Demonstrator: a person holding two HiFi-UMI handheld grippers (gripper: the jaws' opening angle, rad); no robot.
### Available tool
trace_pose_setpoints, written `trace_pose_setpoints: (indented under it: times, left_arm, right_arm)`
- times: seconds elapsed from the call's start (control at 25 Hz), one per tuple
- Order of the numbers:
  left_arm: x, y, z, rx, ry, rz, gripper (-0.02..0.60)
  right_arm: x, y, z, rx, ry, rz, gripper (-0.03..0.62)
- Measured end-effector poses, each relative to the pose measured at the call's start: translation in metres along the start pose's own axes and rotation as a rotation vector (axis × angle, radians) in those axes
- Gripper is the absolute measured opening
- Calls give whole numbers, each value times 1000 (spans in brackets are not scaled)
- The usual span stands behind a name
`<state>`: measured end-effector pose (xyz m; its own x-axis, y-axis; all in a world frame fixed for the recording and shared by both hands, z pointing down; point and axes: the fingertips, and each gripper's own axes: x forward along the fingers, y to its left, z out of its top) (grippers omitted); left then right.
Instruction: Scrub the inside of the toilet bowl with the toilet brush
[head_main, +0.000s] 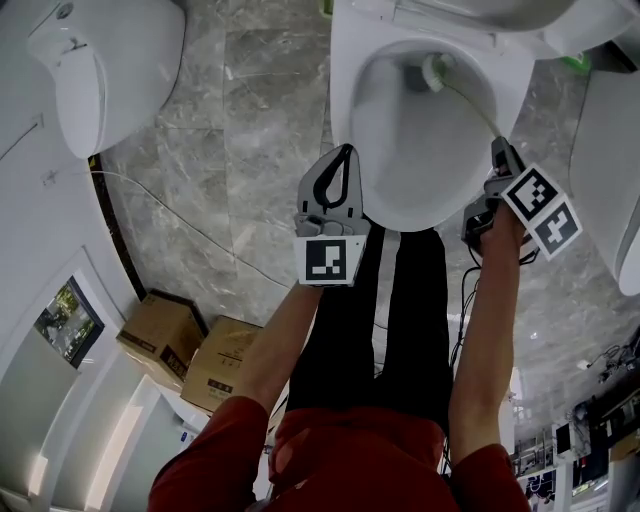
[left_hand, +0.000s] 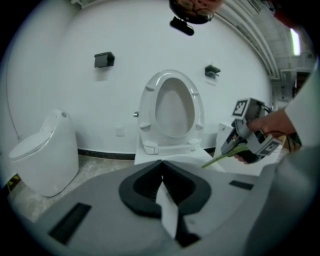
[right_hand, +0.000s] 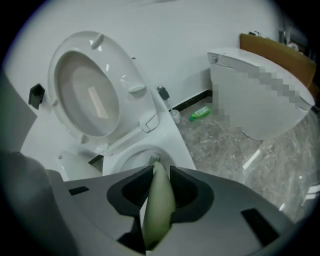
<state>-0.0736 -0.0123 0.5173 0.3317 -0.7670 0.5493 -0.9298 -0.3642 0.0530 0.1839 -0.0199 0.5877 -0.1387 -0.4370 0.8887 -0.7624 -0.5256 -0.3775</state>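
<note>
We see the right gripper (head_main: 497, 150) with its 2 jaws clamped on the pale green handle (right_hand: 159, 200) of the toilet brush (head_main: 437, 73). The handle runs straight out between the jaws toward the toilet bowl (head_main: 348, 110). The brush's head sits inside the bowl near its back wall, well ahead of the jaws. The left gripper (head_main: 345, 152) hovers by the bowl's front rim, its 2 jaws pressed together on nothing.
</note>
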Motion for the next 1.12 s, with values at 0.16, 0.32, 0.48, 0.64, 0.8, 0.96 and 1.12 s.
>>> trace_pose_setpoints:
  times: [0.16,0.32,0.48,0.64,0.8,0.96,1.12]
  left_arm:
    - [4,-4,2,10,-4,-10,0]
    - [6,-11,0,10,1,-22,0]
    - [5,-13,-4,13,16,-24,0]
    - [7,-14,-2,8,1,-26,0]
    - [8,-14,-3,-9,8,-21,0]
    - [7,-11,-6,0,9,-10,0]
    - [4,-4,-10,-1,9,4,0]
  right_arm:
    - [26,-8,-6,-3,31,-25,101]
    - [48,-12,-18,-61,81,-53,101]
    - [28,-15,0,-200,46,-35,101]
    - [3,18,26,-882,-73,-54,101]
    - [2,41,-6,-1691,-184,-59,101]
    - [9,24,-36,-1891,-136,-36,101]
    - [16,12,-63,-1504,2,20,101]
